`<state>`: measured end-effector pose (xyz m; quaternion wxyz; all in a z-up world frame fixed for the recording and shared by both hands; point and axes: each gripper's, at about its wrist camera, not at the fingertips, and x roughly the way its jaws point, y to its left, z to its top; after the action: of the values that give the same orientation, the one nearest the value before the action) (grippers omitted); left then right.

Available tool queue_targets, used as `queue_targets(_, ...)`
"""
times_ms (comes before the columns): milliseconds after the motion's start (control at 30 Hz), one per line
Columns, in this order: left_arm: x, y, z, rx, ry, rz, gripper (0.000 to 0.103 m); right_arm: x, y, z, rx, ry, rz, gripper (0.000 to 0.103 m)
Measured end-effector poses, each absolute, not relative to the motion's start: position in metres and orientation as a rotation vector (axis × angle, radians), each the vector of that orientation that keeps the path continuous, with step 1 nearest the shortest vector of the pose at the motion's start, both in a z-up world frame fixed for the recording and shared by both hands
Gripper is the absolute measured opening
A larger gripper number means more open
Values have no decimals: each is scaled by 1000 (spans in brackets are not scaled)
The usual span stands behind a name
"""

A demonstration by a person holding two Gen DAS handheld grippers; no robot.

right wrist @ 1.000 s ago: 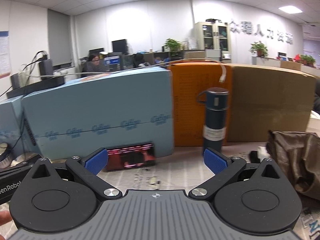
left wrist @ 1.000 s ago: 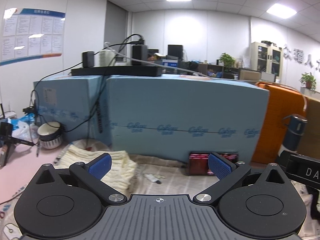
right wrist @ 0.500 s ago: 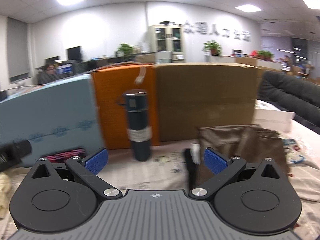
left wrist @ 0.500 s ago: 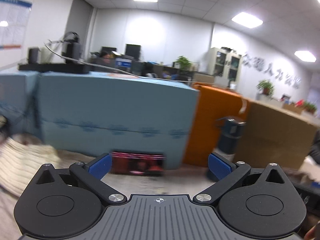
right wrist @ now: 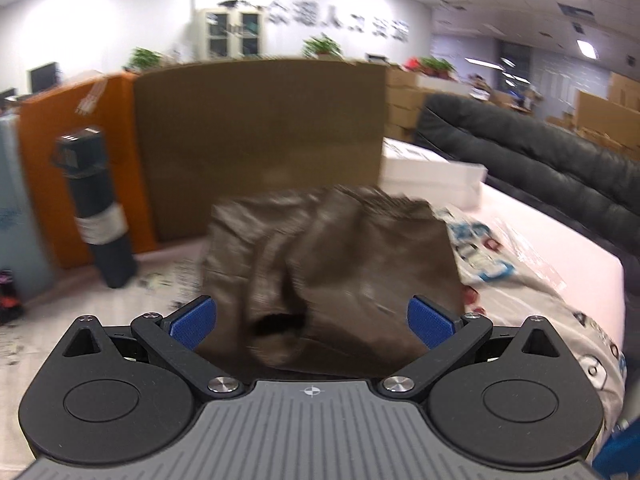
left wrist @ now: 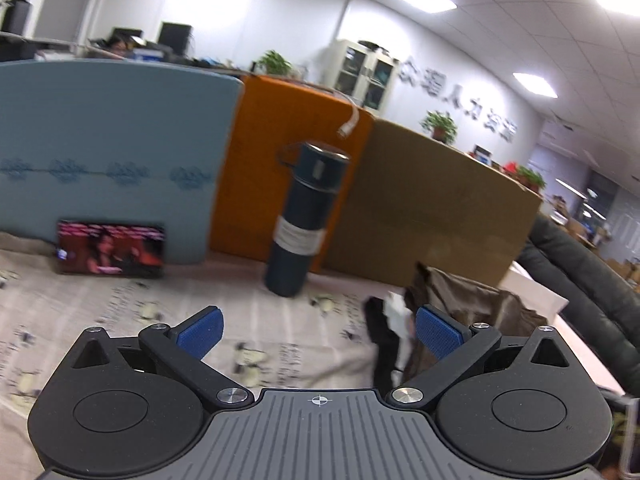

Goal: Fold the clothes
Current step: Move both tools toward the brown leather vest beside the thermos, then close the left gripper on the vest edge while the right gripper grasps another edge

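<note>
Risk of knocking over the tall dark blue steel flask [left wrist: 302, 216] near the worktop's far edge while reaching, both jaws wide apart and empty, for the crumpled brown fabric garment [right wrist: 332, 268].

Dark blue flask [left wrist: 306, 220] upright on printed tablecloth [left wrist: 120, 312] ahead of me, just before orange box [left wrist: 280, 160]. Blue foam block [left wrist: 108, 152] to its left, phone [left wrist: 110, 249] leaning against it, screen lit. Brown cardboard box [right wrist: 260, 140] to right. Black sofa [right wrist: 540, 168] beyond table edge.
</note>
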<state>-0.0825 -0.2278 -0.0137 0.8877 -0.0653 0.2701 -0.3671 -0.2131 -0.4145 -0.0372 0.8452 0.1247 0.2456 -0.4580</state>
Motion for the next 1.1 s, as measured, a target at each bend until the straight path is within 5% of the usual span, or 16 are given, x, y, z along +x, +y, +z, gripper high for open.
queue_targets(800,-54,-369,-51,76,554,-1117,97,-230,-496,-75,160,581,-1295,100)
queue_targets(967,-44,-412,-66,91,658,-1206,87,-247,-514,-72,140,575,-1318,84)
queue_targets(1100,-49,-421,-63,63,651,-1262,78,-258,-528,-74,150,589,-1278,57)
